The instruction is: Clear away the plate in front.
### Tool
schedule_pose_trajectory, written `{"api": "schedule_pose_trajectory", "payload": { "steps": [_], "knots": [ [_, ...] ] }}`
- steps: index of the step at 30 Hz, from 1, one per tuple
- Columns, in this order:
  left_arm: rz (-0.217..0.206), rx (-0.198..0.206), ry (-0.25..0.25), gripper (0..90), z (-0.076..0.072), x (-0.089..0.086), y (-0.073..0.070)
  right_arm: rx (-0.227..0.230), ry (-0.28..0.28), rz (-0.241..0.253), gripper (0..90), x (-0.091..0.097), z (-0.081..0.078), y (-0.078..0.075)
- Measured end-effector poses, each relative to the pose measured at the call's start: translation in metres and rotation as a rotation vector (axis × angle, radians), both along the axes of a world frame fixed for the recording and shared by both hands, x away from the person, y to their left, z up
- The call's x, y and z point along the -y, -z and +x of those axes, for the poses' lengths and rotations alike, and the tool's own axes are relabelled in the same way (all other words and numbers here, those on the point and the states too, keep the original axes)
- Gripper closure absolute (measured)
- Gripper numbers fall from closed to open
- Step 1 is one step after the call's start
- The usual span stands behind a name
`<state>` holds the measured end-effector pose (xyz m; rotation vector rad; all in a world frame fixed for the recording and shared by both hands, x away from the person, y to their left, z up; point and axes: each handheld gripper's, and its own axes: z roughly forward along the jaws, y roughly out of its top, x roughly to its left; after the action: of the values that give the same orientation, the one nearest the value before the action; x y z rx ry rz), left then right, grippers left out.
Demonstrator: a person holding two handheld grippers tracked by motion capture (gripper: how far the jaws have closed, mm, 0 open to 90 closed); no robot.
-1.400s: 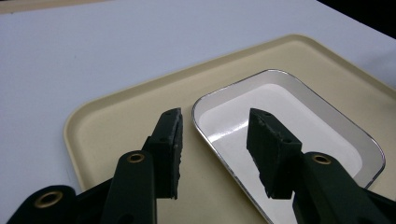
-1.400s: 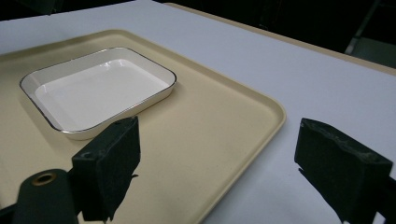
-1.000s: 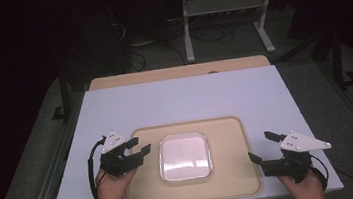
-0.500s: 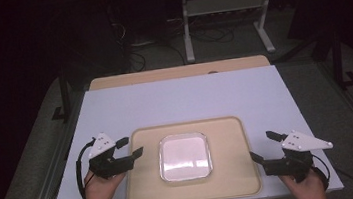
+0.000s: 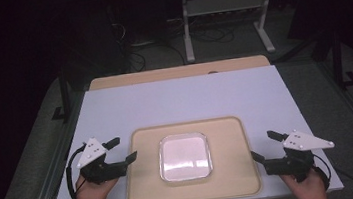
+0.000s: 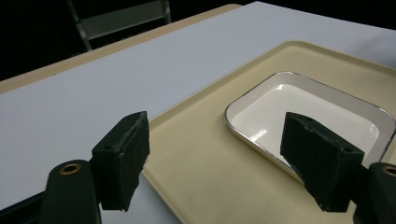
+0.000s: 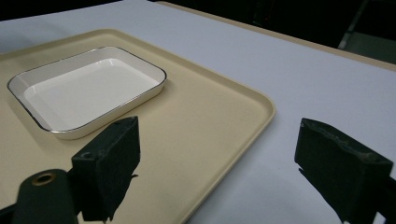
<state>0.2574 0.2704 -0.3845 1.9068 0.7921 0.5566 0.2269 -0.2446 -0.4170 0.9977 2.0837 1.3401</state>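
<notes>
We hold the left claw (image 5: pixel 120 151) over the near left part of the white bench (image 5: pixel 185 101), its two black jaws spread wide apart with nothing between them, and our left hand (image 5: pixel 91 189) grips it from below at the bench's near edge. Its jaws straddle the left rim of the beige tray (image 5: pixel 144 183): in the left gripper view the left claw (image 6: pixel 215 154) has one jaw above the bare bench (image 6: pixel 93 93) and the other above the tray (image 6: pixel 196 158), and the tray's corner sits in the gap between them. Just beyond that second jaw lies the white dish (image 6: pixel 308 112), a shallow rectangular one with rounded corners and a thin dark line along its lip, resting flat in the middle of the tray. From above the dish (image 5: pixel 184 156) is off to the right of the left claw, apart from it, and about midway between both claws. We hold the right claw (image 5: pixel 265 145) at the tray's right edge, jaws likewise wide apart and holding nothing, with our right hand (image 5: pixel 305 188) under it near the bench's front right corner. In the right gripper view the right claw (image 7: pixel 215 163) has one jaw above the tray (image 7: pixel 196 140) and the other above the bench (image 7: pixel 289 79), with the tray's rounded corner between them, and the dish (image 7: pixel 84 88) sits farther ahead past the jaw over the tray, clear of it. Neither claw touches the dish.
</notes>
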Motion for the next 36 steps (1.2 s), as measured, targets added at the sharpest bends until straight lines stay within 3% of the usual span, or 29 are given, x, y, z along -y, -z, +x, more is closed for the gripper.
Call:
{"api": "schedule_pose_trajectory", "payload": {
  "steps": [7, 18, 25, 36],
  "knots": [
    [0.003, 0.032, 0.002, 22.8, -0.008, -0.004, 0.002, 0.003, 0.009, 0.004, 13.3, 0.003, -0.001, -0.001],
    [0.007, 0.037, 0.008, 21.1, -0.019, -0.006, 0.015, 0.001, 0.023, 0.014, 13.3, 0.009, -0.002, 0.0],
    [0.005, 0.006, 0.015, 19.2, -0.024, -0.005, 0.025, -0.002, 0.021, 0.01, 13.2, 0.009, -0.002, 0.001],
    [-0.004, 0.005, 0.016, 17.3, -0.029, -0.009, 0.029, -0.009, 0.002, -0.005, 13.2, 0.006, -0.003, 0.003]
  ]
}}
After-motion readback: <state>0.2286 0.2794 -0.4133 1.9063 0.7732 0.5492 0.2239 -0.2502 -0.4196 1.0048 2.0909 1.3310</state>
